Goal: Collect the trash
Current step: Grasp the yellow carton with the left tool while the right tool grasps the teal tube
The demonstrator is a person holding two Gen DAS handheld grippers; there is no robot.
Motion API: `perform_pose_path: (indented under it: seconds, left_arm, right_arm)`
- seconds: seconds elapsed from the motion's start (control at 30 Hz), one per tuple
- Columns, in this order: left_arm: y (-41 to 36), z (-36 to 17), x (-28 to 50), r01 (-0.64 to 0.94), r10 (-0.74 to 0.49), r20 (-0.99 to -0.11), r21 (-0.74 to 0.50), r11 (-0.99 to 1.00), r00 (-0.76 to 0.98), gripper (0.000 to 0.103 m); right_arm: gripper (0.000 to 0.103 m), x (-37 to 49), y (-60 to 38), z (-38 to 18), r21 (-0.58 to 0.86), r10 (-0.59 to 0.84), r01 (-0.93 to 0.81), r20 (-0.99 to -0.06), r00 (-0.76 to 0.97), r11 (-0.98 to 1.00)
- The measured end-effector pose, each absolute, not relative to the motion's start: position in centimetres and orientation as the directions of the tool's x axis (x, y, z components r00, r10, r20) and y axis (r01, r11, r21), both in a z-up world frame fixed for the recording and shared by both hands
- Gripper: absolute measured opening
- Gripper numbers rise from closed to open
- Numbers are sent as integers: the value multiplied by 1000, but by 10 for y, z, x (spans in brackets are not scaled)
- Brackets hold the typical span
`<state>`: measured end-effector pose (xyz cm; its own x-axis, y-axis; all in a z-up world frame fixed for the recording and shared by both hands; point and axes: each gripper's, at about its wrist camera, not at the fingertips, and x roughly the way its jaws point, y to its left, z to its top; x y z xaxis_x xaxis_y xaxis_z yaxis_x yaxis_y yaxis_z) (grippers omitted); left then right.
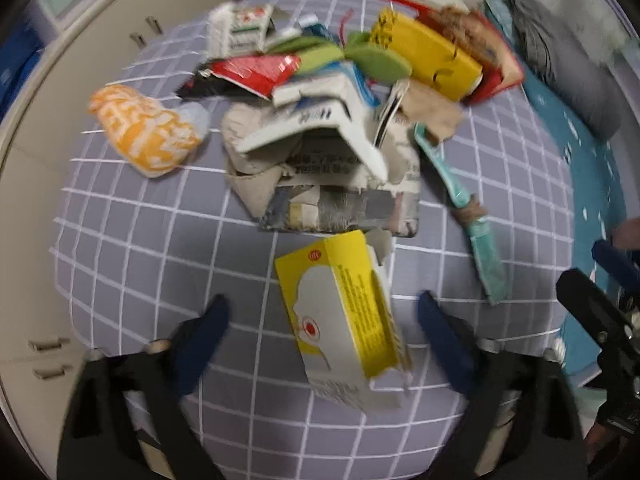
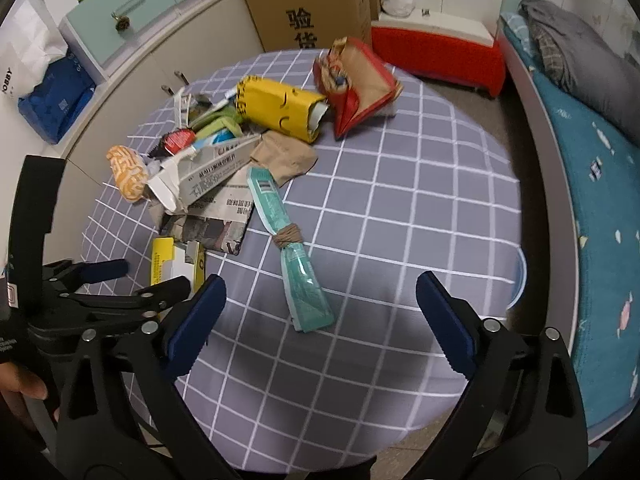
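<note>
While both grippers hang over the round table in its grey, white-gridded cloth (image 2: 400, 208), the step in hand looks like the approach for a first pick — nothing is gripped. The trash sits heaped on the far half of that cloth, around a folded newspaper (image 1: 340, 204). Nearest to the newspaper's front edge lies a yellow-and-white cardboard box (image 1: 344, 320), torn at one end; it sits between the open jaws of the left gripper (image 1: 324, 320), whose blue pads stand clear of both its sides, so it is framed, not touched. To the right of the newspaper lies a long teal plastic pouch tied round the middle with brown string (image 2: 288, 240). The right gripper (image 2: 320, 312) is spread wide with the pouch's near end just ahead of its jaws — again no contact.

My judgement: the next move calls for lowering the left jaws round the box and closing squarely across its width, since crushed card may buckle or slip.
</note>
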<state>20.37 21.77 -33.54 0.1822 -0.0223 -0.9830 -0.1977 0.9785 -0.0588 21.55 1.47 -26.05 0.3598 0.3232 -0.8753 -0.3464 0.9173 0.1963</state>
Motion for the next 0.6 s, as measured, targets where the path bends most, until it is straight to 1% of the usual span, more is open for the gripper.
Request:
perform_pose_path:
  seconds: [0.07, 0.1, 0.17, 0.23, 0.3, 0.33, 0.4, 0.47, 0.53, 0.57, 0.6]
  left_arm:
    - [221, -342, 207, -183, -77, -982, -109, 977, 175, 68]
    - [221, -343, 209, -166, -113, -977, -143, 976, 180, 59]
    - [219, -339, 209, -135, -108, -974, -137, 981, 200, 52]
    - [220, -337, 207, -120, -119, -969, -148, 982, 216, 45]
    - [224, -330, 204, -121, -136, -962, -168, 978, 236, 42]
    - [225, -327, 202, -118, -130, -961, -162, 980, 245, 41]
    - [227, -320, 199, -100, -130, -953, -163, 982, 273, 40]
    - [226, -307, 198, -84, -139, -943, -171, 982, 303, 40]
    - [226, -295, 197, -62, -143, -933, -173, 983, 330, 40]
    - [224, -290, 198, -51, -147, -929, -174, 983, 340, 40]
    - [223, -286, 197, -42, -151, -926, -176, 983, 347, 40]
  right_arm:
    - [91, 219, 22, -270, 197, 319, -345, -883, 345, 918]
    - [90, 222, 26, -275, 198, 317, -344, -886, 337, 918]
    - [87, 226, 32, -281, 199, 316, -345, -890, 329, 917]
    - [82, 231, 40, -290, 188, 306, -350, -896, 322, 918]
    - [75, 237, 47, -298, 184, 303, -358, -900, 312, 915]
    - [73, 240, 50, -301, 172, 295, -365, -903, 312, 915]
    - [66, 244, 57, -306, 155, 285, -382, -906, 312, 911]
    - [61, 247, 66, -312, 118, 265, -414, -911, 316, 902]
    - [46, 244, 73, -312, 57, 231, -451, -911, 341, 891]
    - [27, 244, 74, -312, 45, 226, -463, -911, 345, 885]
    - [25, 243, 74, -312, 44, 227, -471, -913, 339, 881]
